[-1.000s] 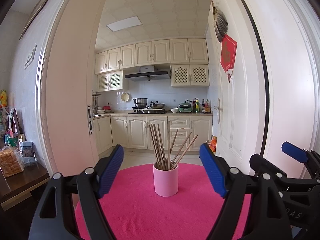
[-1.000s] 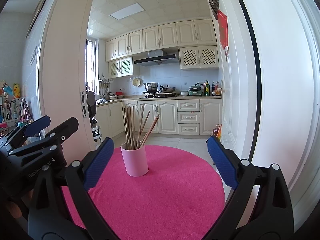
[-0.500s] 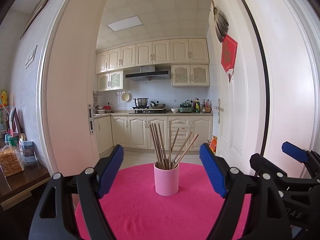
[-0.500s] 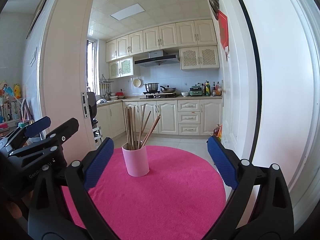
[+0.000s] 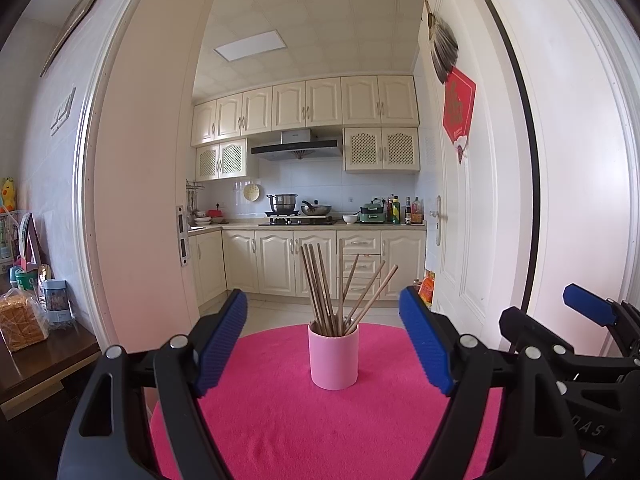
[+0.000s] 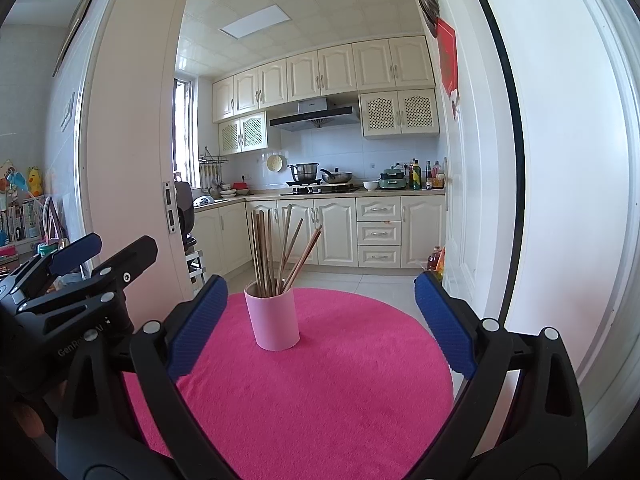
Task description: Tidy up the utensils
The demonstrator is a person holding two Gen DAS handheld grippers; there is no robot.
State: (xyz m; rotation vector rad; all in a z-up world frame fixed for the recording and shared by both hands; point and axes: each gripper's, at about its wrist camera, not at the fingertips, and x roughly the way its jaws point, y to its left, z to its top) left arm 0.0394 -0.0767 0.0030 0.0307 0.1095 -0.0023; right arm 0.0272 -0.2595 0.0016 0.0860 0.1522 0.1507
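Round table under bright pink fuzzy cloth (image 5: 280, 420) fills foreground, cream kitchen cabinets (image 5: 320, 264) beyond doorway; left gripper (image 5: 324, 344) with black frame and blue ribbed pads hovers over cloth, jaws wide, nothing between pads; right gripper (image 6: 320, 320) alongside, jaws wide too, empty; pale pink cylindrical cup (image 5: 333, 356) stands upright mid-table, ahead of both grippers, untouched; bundle of brown wooden chopsticks (image 5: 340, 288) stands in cup, fanning outward.

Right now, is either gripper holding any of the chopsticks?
No, the chopsticks stand in the pink cup, and both the left gripper and right gripper are open and empty.
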